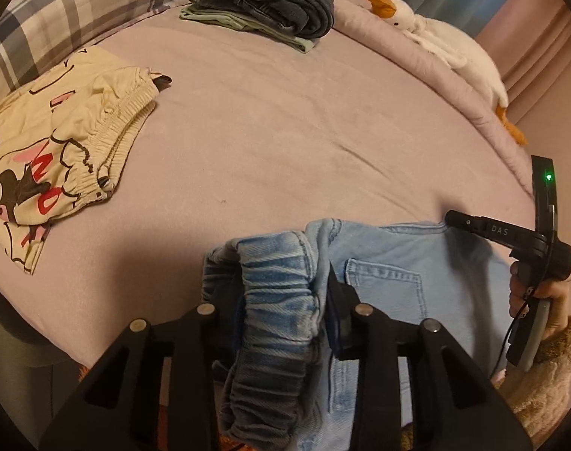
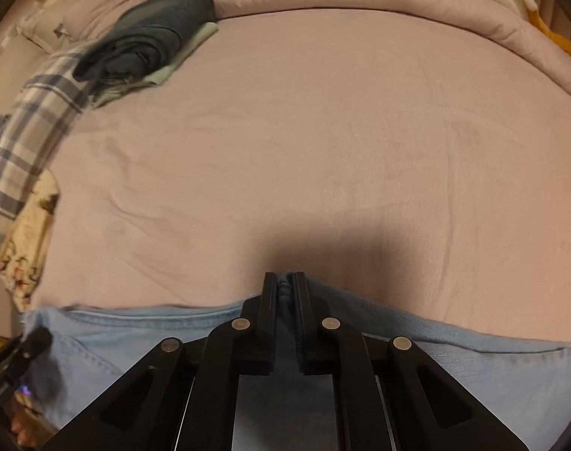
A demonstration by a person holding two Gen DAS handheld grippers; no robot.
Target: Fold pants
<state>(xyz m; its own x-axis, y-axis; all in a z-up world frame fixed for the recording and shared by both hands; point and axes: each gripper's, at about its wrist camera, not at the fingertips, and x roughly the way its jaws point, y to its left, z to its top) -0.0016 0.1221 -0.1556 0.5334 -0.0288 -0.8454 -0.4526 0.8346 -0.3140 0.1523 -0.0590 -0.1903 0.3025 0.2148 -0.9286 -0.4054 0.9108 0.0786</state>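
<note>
Jeans (image 1: pixel 390 274) pinched in both: left gripper (image 1: pixel 281 289) clamped on waistband, right gripper (image 2: pixel 284 282) on edge. We're mid-fold; next, lay flat on bed (image 1: pixel 285 131).

A home bedroom: mauve-sheeted bed (image 1: pixel 285 131), plaid pillow (image 1: pixel 79 11), plush goose (image 1: pixel 447 45), folded clothes (image 1: pixel 270 3)

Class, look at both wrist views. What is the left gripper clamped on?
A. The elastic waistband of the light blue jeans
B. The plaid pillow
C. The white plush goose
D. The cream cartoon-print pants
A: in the left wrist view the left gripper has the bunched elastic waistband of the light blue jeans pinched between its fingers.
</note>
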